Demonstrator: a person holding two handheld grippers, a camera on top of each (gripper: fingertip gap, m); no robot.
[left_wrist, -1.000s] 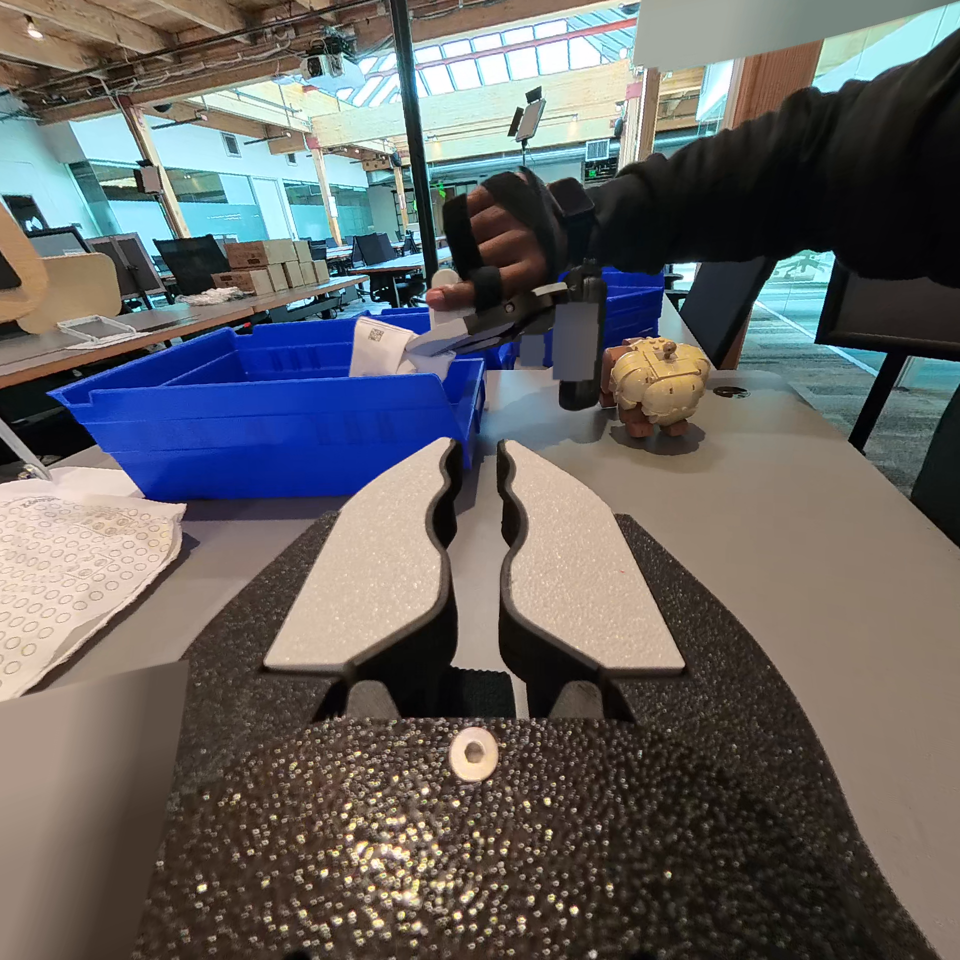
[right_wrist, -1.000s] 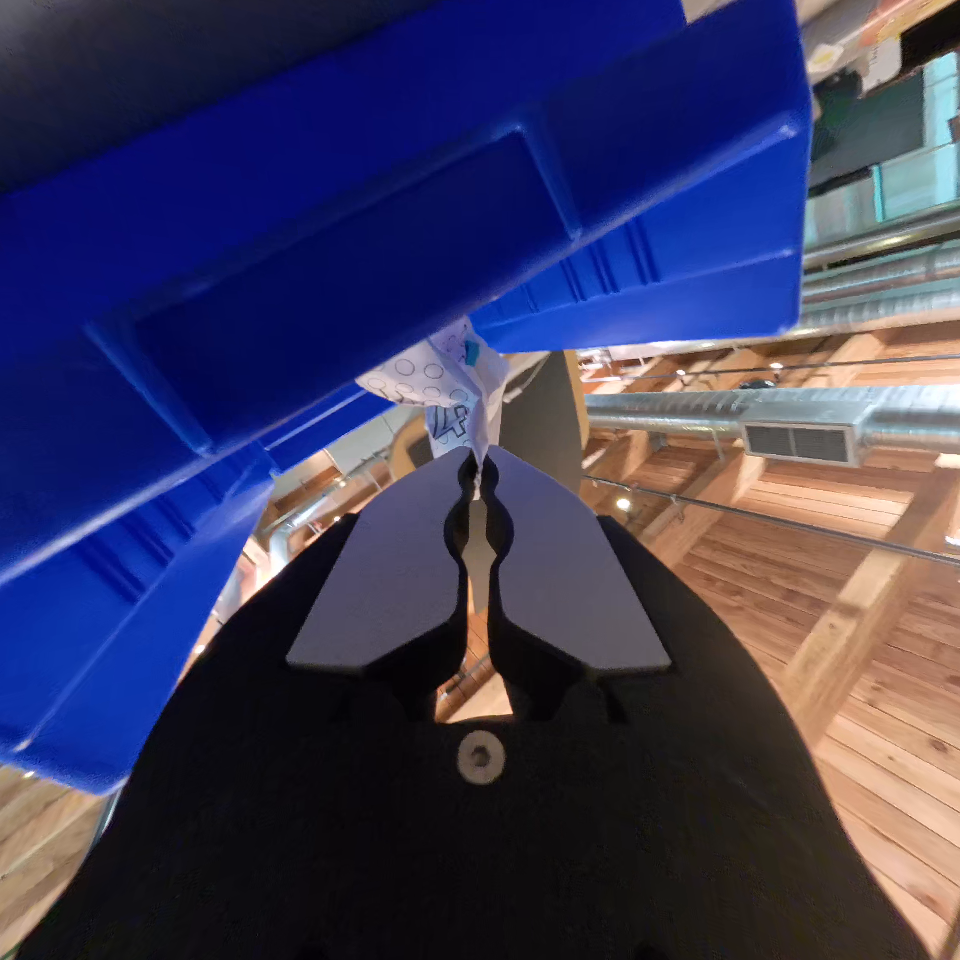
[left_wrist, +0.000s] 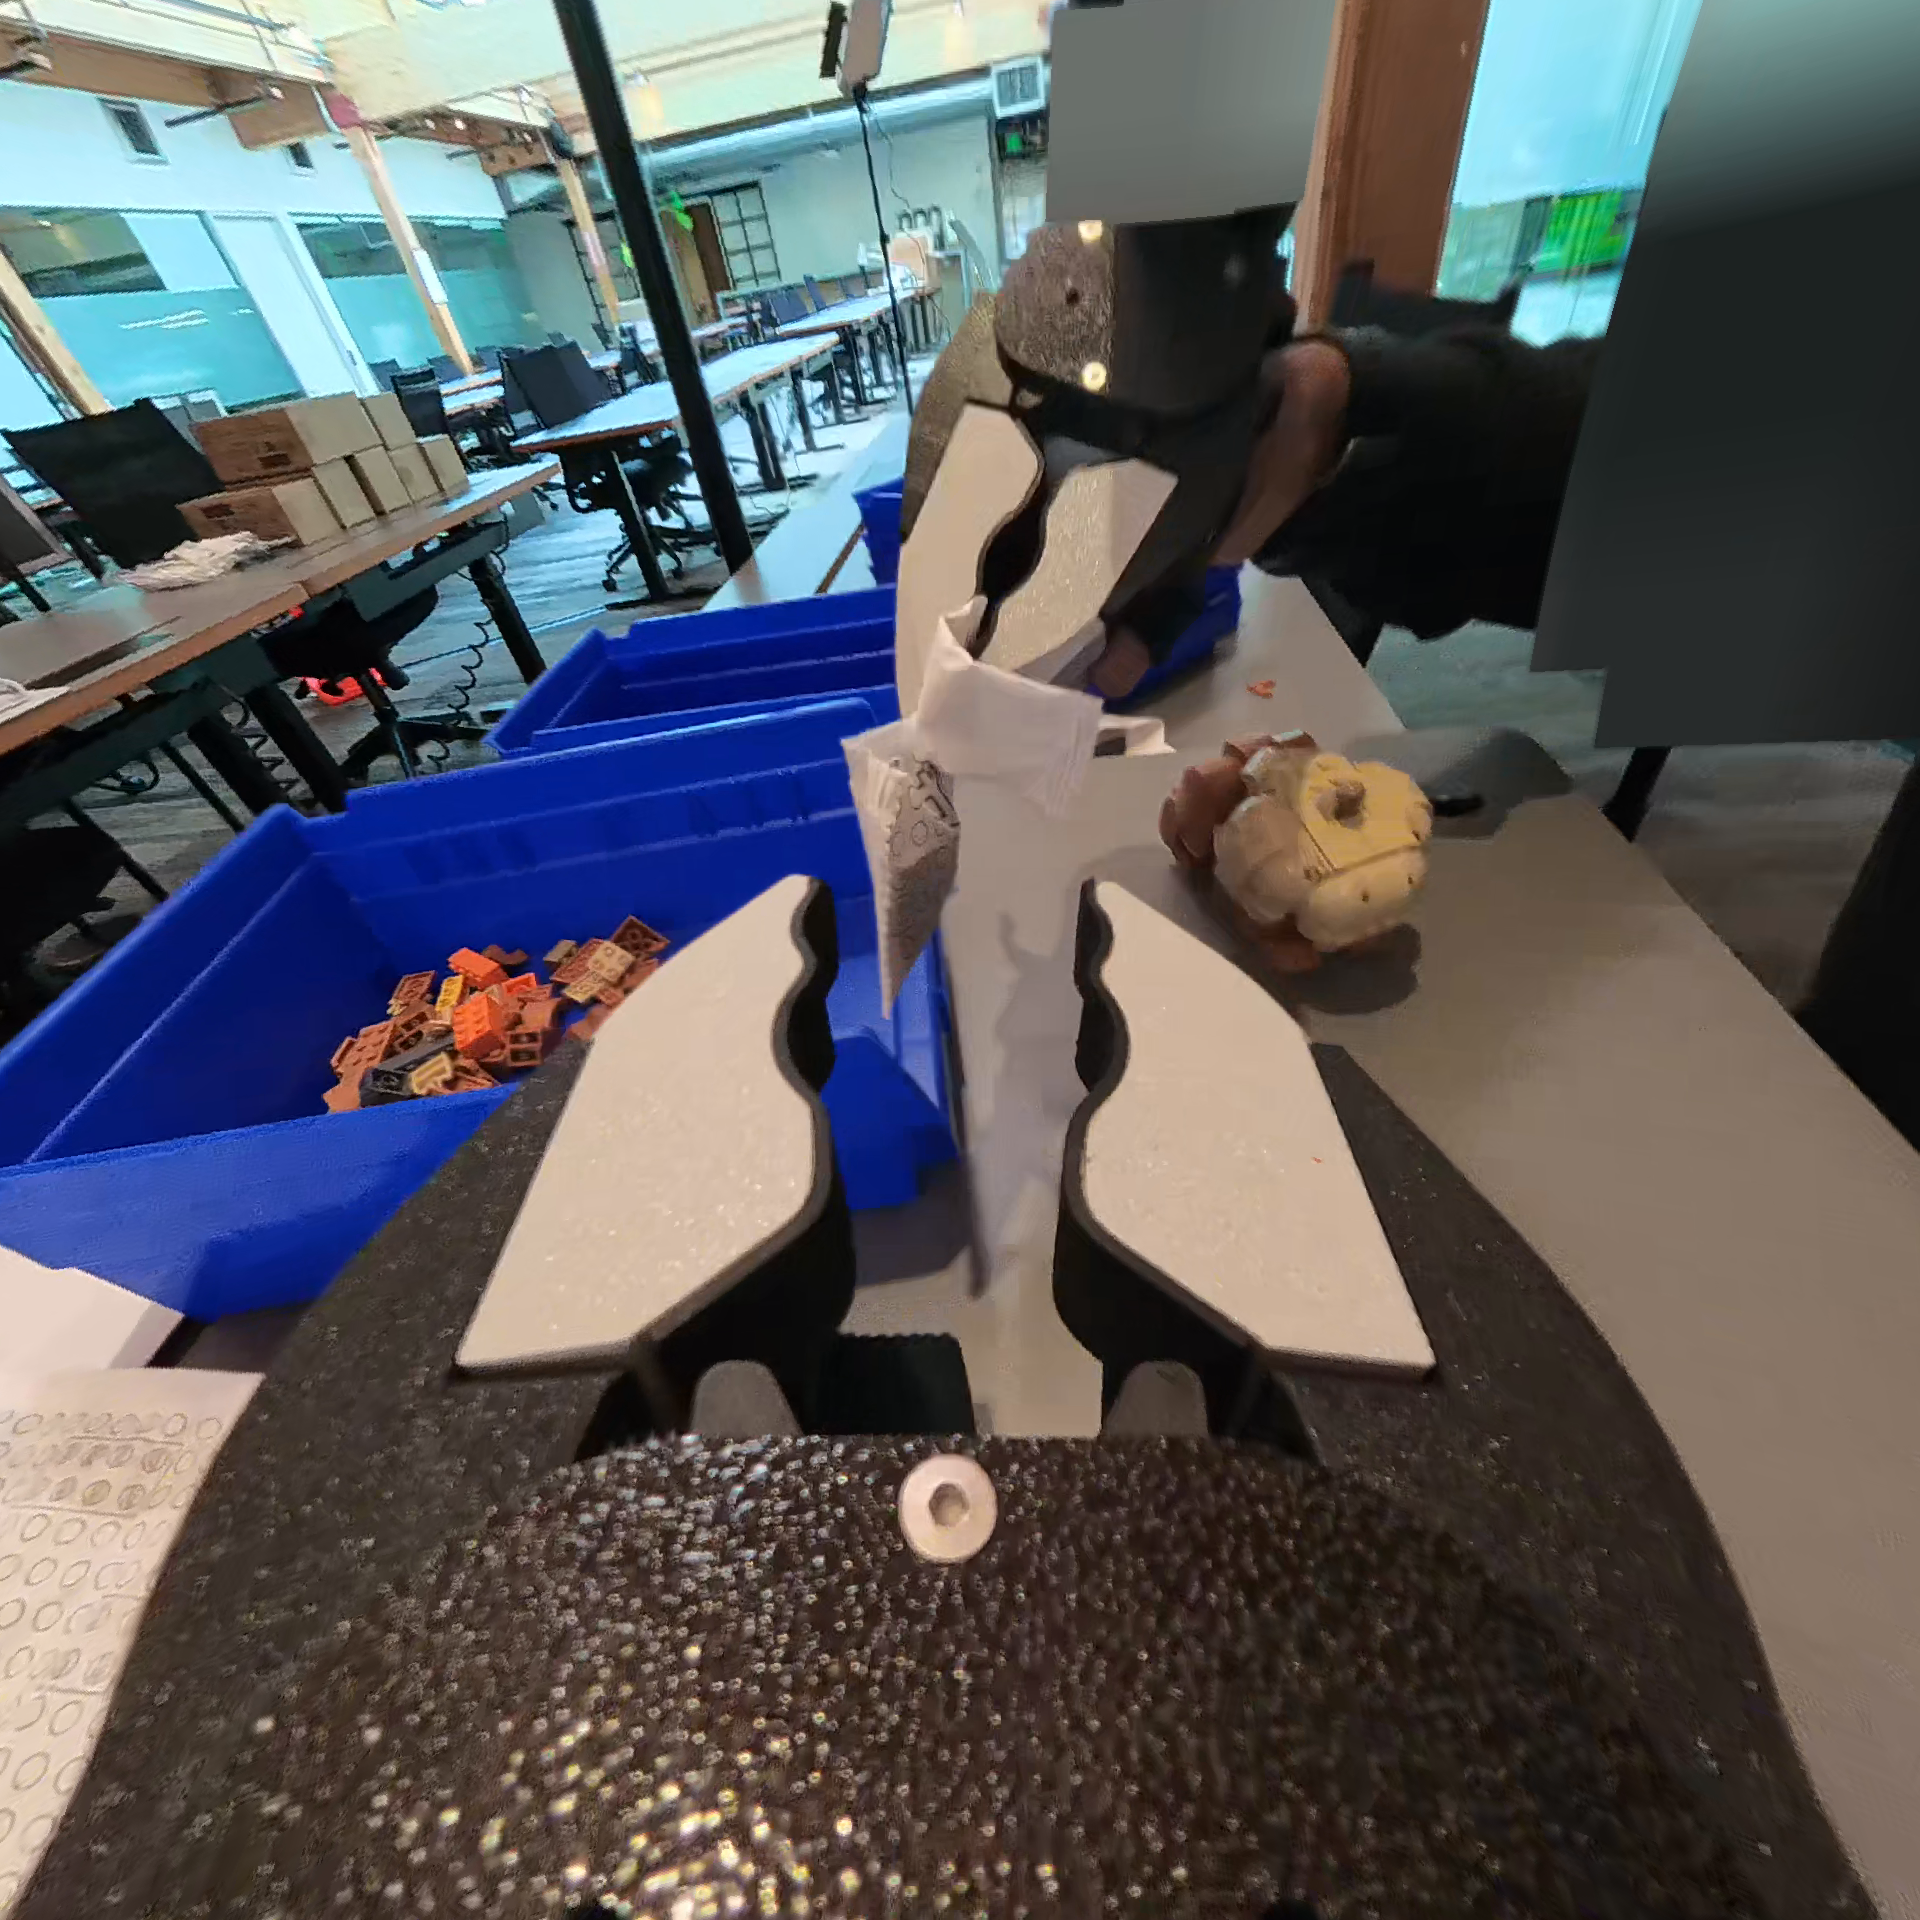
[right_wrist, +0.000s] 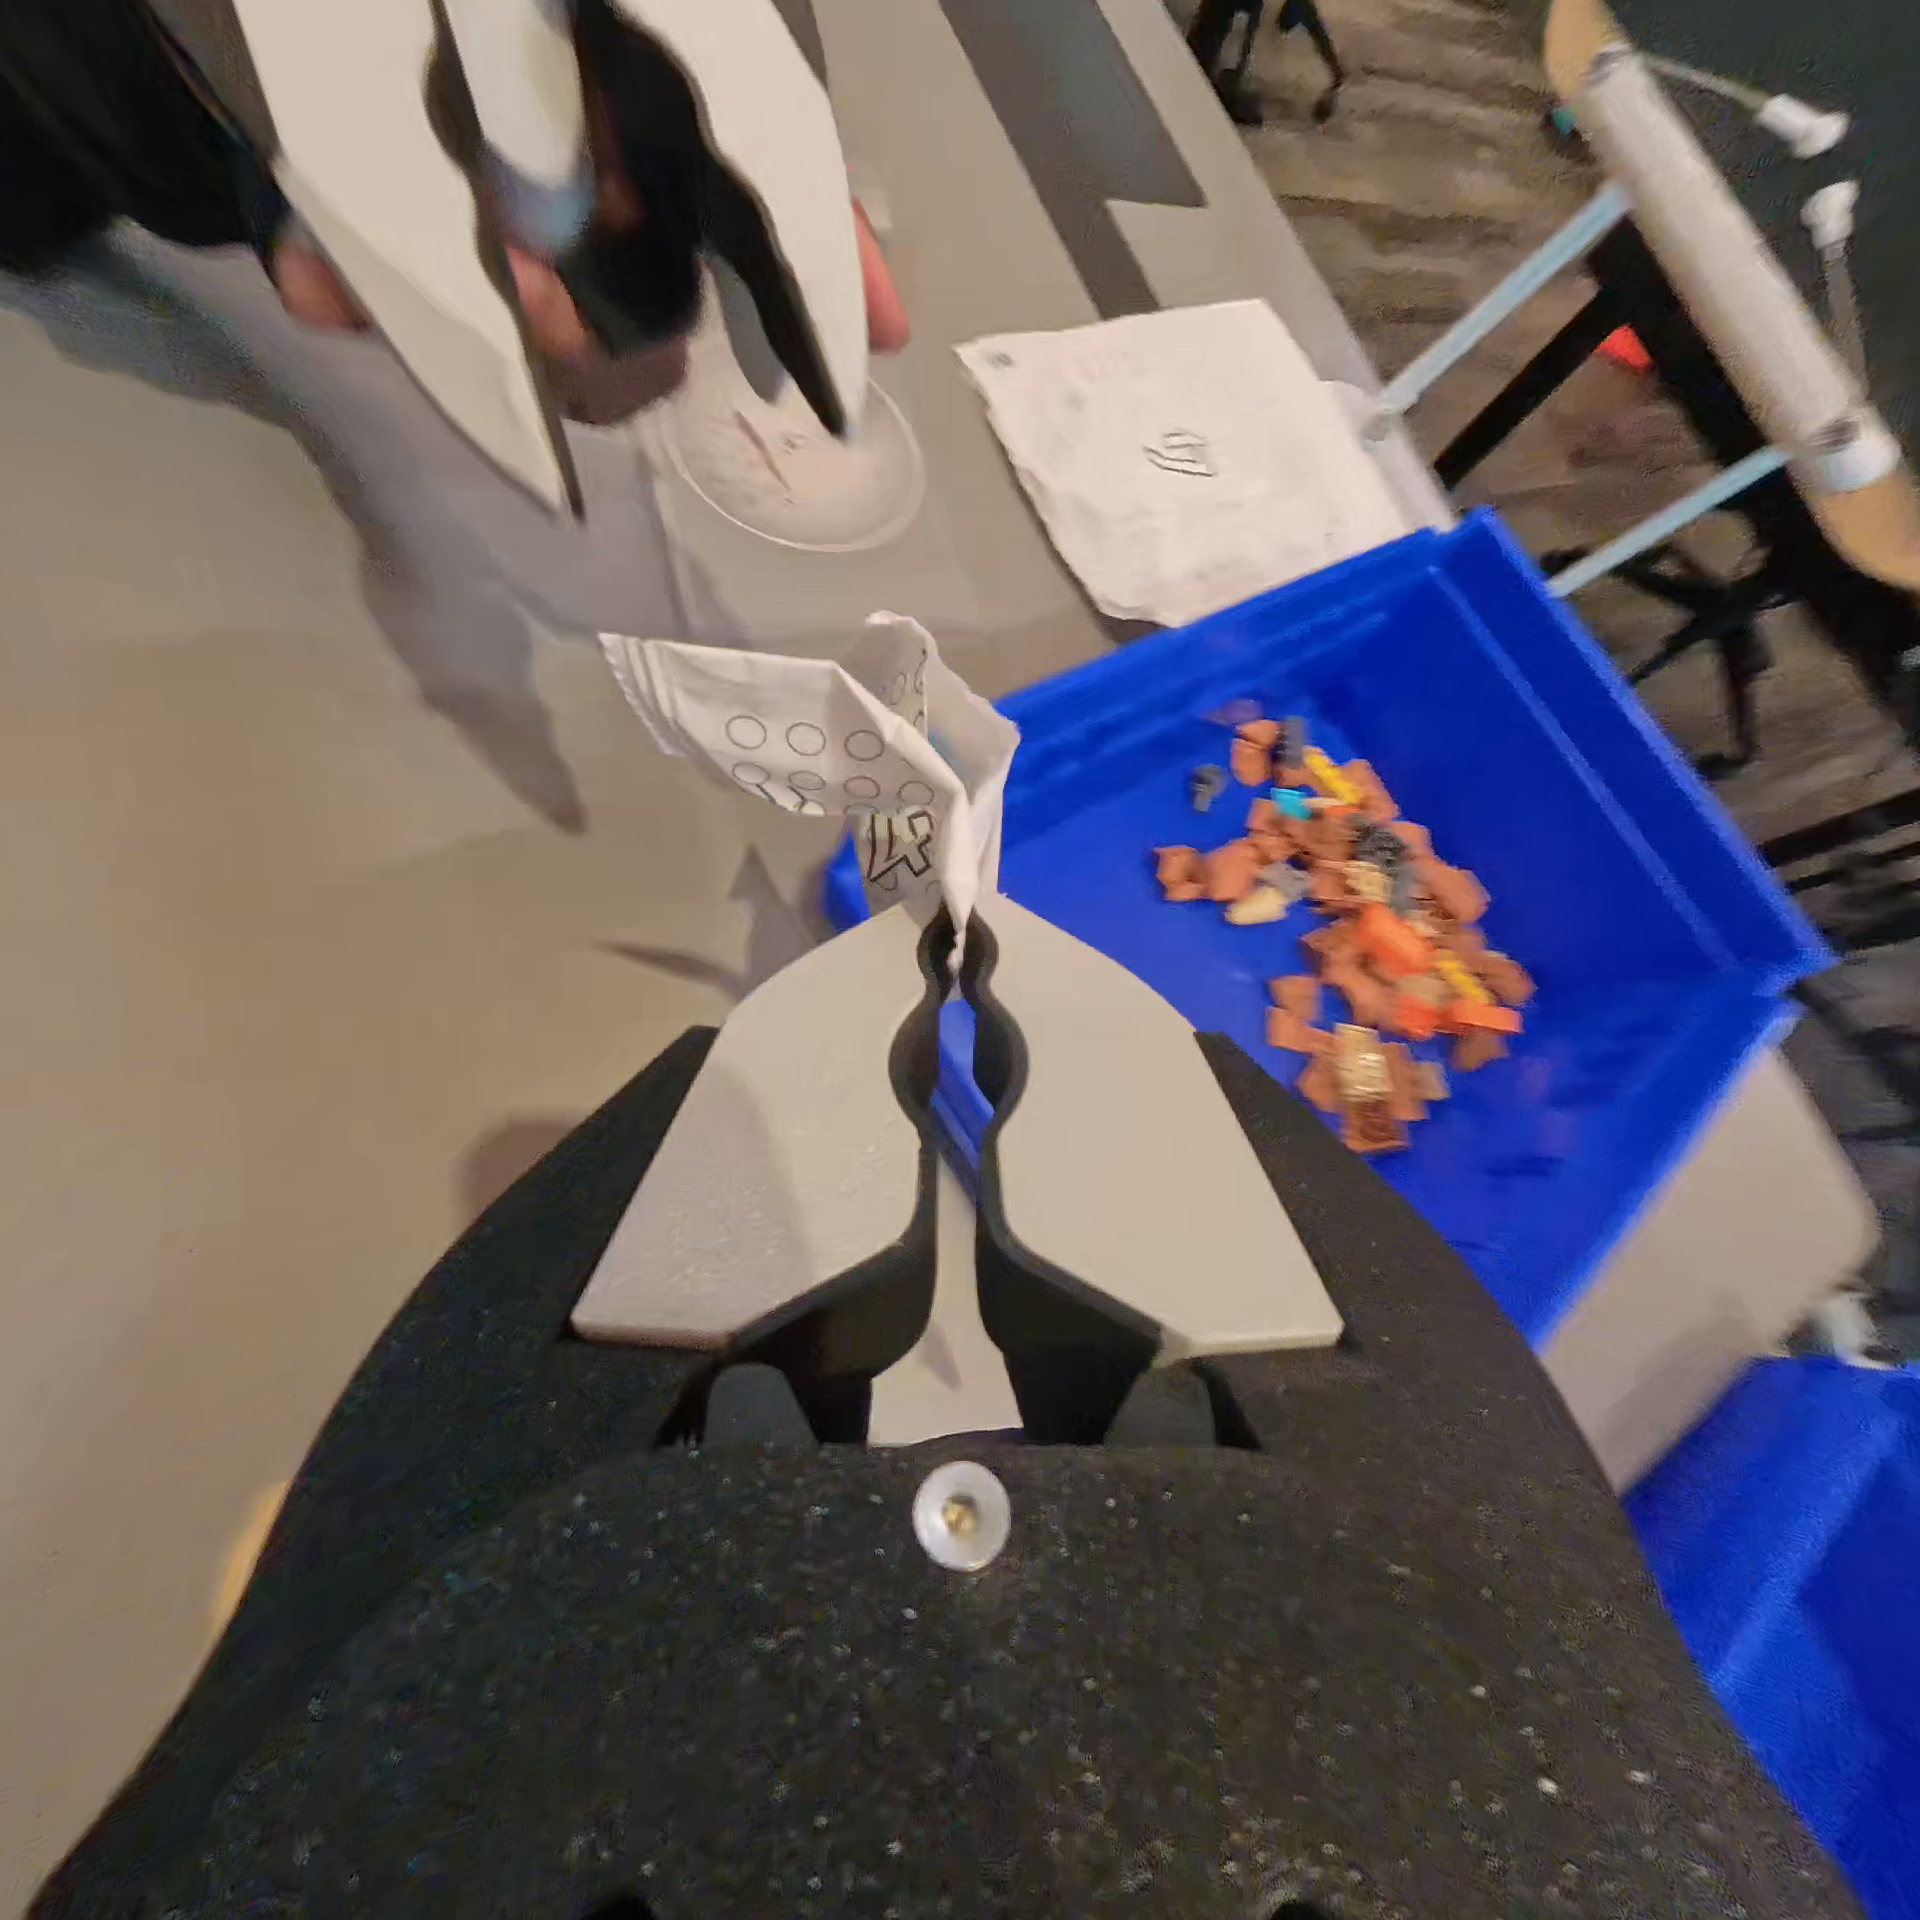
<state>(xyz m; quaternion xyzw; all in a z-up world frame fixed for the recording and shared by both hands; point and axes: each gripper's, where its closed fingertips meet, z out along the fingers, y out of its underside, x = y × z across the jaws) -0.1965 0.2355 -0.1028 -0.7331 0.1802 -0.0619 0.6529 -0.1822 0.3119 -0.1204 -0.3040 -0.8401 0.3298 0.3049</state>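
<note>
Paper packaging is what matters here: a crumpled white paper bag (right_wrist: 831, 748), printed with small circles, is pinched at one corner between the closed fingertips of the right gripper (right_wrist: 958, 925) and hangs above the near corner of a blue bin (right_wrist: 1621, 790), where a heap of small orange and brown bricks (right_wrist: 1371, 935) lies. The left gripper (left_wrist: 951, 997) is held wide, with nothing between its pads; the bag hangs just ahead of its tips, and a tan and brown toy figure (left_wrist: 1309, 842) sits on the grey table (left_wrist: 1558, 1143) to its right.

For a clean handover, the free lower edge of the bag is best taken deep between the left pads before any pull is made, and the right pinch is best kept firm, as thin paper tears easily.

Compared with a second ago, the left jaws are spread far wider, and the bag is now lifted out of the bin and brought close to them.
</note>
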